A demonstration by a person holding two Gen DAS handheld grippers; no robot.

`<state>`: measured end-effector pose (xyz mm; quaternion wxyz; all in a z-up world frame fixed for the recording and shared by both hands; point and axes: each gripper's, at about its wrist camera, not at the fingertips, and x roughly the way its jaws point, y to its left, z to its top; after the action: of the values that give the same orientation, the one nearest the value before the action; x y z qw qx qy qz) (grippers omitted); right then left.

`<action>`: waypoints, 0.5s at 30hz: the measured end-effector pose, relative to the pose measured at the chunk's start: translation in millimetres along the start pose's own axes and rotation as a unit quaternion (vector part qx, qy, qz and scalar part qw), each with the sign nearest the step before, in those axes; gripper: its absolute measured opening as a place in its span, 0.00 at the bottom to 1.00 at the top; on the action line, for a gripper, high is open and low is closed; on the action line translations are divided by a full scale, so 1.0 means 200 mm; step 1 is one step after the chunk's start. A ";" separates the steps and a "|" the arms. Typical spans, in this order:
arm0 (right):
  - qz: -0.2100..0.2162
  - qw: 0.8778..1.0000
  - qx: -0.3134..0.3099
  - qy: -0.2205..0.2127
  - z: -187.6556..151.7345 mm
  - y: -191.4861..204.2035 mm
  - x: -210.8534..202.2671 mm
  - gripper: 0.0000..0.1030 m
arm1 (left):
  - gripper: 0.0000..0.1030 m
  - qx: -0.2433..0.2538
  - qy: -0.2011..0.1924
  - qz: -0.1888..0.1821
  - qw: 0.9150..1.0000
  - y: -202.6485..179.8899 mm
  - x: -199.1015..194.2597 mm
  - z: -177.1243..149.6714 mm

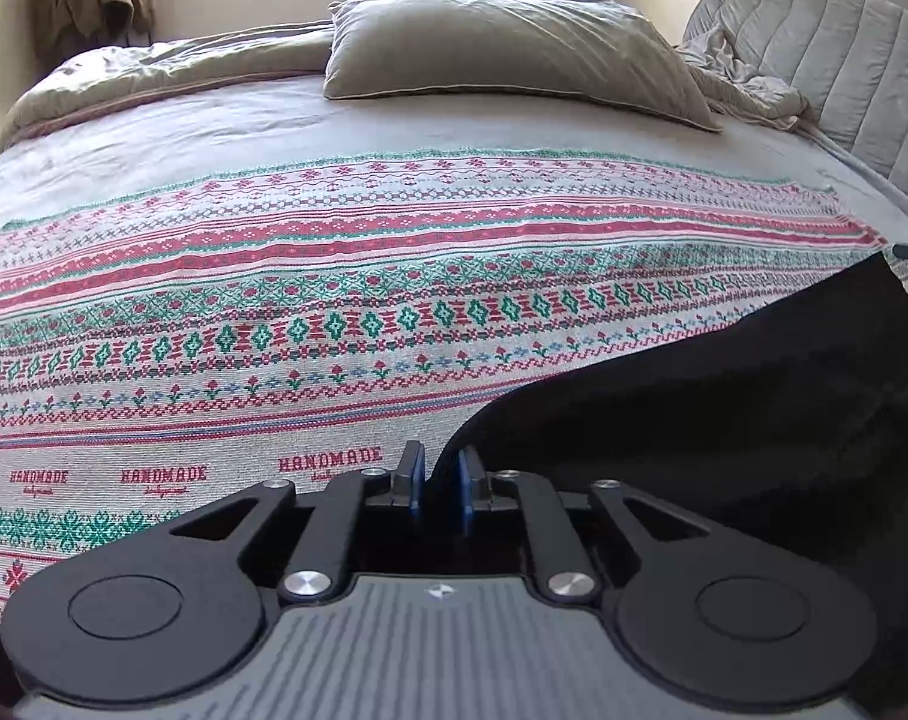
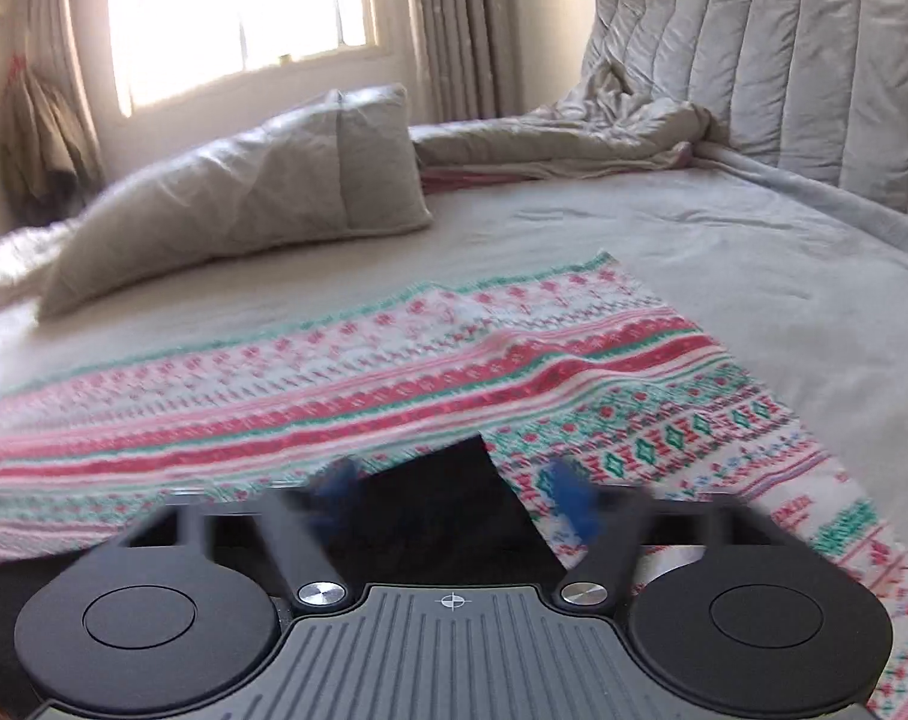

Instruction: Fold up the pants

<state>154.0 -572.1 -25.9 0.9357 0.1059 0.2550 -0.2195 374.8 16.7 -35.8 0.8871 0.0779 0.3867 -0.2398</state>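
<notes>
The left gripper (image 1: pixel 440 483) has its two blue fingers (image 1: pixel 416 483) pressed close together, pinching the edge of the black pants (image 1: pixel 724 420). From that pinch the pants spread off to the right of the fingers as a big dark sheet. The cloth rises up and away, and its far corner ends near the tip of the other gripper, which peeks in at the right edge.

To the left of the fingers and past them lies a striped blanket (image 1: pixel 333 300) with red and green patterns and the word HANDMADE on it. Farther ahead sits a grey pillow (image 1: pixel 514 54) on the grey bed (image 1: pixel 183 132).

The right gripper (image 2: pixel 454 489) has its blue fingers (image 2: pixel 568 492) spread wide apart, and they look blurry. A corner of the black pants (image 2: pixel 435 498) sits in the gap between them. Whether the fingers touch the cloth cannot be told. The striped blanket (image 2: pixel 393 372) lies under and past the fingers, and the pillow (image 2: pixel 243 192) rests ahead on the left. A padded headboard (image 2: pixel 784 60) stands far ahead on the right.
</notes>
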 end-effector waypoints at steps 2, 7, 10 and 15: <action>0.001 1.000 -0.012 0.016 -0.01 0.01 0.03 0.75 | 0.14 -0.003 0.001 0.000 1.000 0.01 0.00 0.01; -0.028 0.996 -0.076 0.049 -0.09 0.13 0.16 0.26 | 0.04 -0.001 0.001 0.001 1.000 0.00 0.00 0.00; -0.033 0.992 -0.122 0.030 -0.11 0.22 0.13 0.01 | 0.00 0.021 -0.029 0.014 0.999 -0.06 -0.05 -0.01; -0.071 0.988 -0.124 -0.049 -0.06 0.27 0.06 0.01 | 0.01 0.016 -0.078 0.019 0.997 -0.09 -0.05 -0.03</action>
<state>182.8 -525.9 -37.2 0.9351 -0.0404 0.2408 -0.2569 356.2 6.6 -31.8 0.9177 0.0804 0.3107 -0.2343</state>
